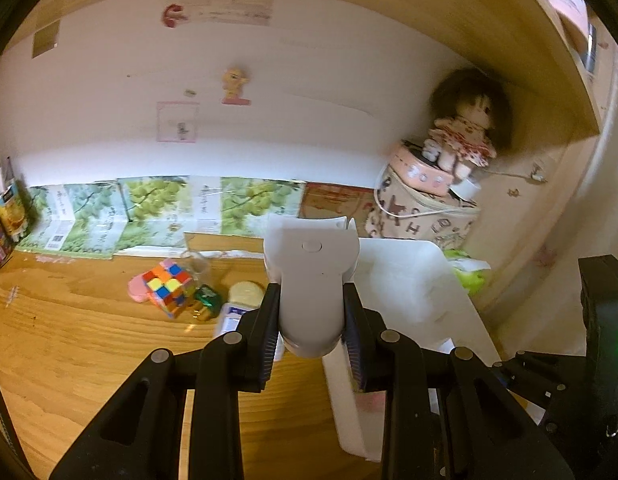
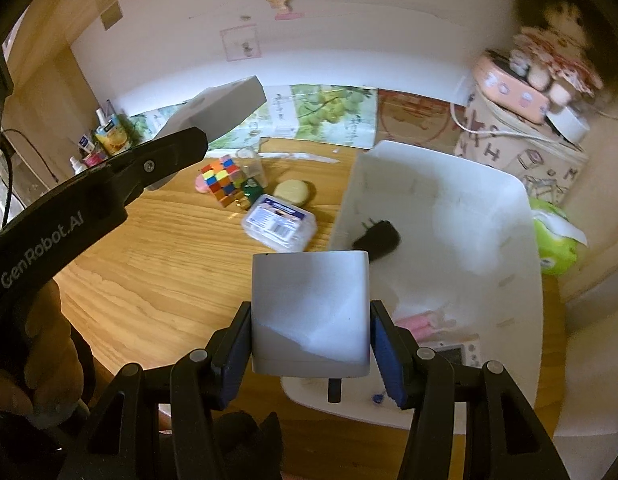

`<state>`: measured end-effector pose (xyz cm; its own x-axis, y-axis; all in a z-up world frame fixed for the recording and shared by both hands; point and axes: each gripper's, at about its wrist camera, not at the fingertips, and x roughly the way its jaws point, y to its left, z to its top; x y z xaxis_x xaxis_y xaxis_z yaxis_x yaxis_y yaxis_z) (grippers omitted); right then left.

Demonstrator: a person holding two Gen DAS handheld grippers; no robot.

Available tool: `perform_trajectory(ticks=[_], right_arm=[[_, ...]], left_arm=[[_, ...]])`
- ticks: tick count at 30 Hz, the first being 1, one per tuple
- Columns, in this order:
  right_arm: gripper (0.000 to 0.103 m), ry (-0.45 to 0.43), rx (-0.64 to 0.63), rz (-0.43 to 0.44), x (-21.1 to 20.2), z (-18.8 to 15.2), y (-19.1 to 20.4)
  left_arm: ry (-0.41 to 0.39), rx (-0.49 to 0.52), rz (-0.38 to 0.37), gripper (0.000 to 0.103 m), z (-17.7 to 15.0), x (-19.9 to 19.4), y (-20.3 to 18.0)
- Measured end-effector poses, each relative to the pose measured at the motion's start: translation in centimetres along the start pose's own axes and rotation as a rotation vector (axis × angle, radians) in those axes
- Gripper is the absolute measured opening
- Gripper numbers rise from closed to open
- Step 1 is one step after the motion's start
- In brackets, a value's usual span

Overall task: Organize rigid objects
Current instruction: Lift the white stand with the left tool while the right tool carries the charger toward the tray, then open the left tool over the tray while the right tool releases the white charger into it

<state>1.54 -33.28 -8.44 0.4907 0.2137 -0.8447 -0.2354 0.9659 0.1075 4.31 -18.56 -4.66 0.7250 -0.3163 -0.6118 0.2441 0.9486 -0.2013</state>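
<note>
My right claw point(image 2: 309, 344) clamps a white charger block point(image 2: 309, 312); the white bin point(image 2: 449, 184) lies directly ahead, below it.

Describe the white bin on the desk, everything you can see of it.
The white bin is a shallow rectangular tray, plastic by its look, with rounded corners and a low rim. It sits flat on the wooden desk, right of the loose items. Inside lie a black plug adapter, something pink and a small screened device. A green packet lies by its right rim; contact is unclear.
</note>
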Motion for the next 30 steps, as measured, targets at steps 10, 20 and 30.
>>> perform_trajectory(ticks=[10,20,30], right_arm=[[0.056,0.013,0.071,-0.036,-0.2,-1.2,-4.3],[0.056,0.047,0.138,-0.079,0.1,-1.7,-8.6],[0.056,0.085,0.237,-0.102,1.5,-1.9,-12.9]], left_arm=[[0.042,0.043,-0.065,0.032,-0.5,2.3,-4.3],[0.108,0.095,-0.106,0.032,-1.0,5.2,-8.1],[0.169,0.145,-0.101,0.032,-1.1,7.9,-10.3]])
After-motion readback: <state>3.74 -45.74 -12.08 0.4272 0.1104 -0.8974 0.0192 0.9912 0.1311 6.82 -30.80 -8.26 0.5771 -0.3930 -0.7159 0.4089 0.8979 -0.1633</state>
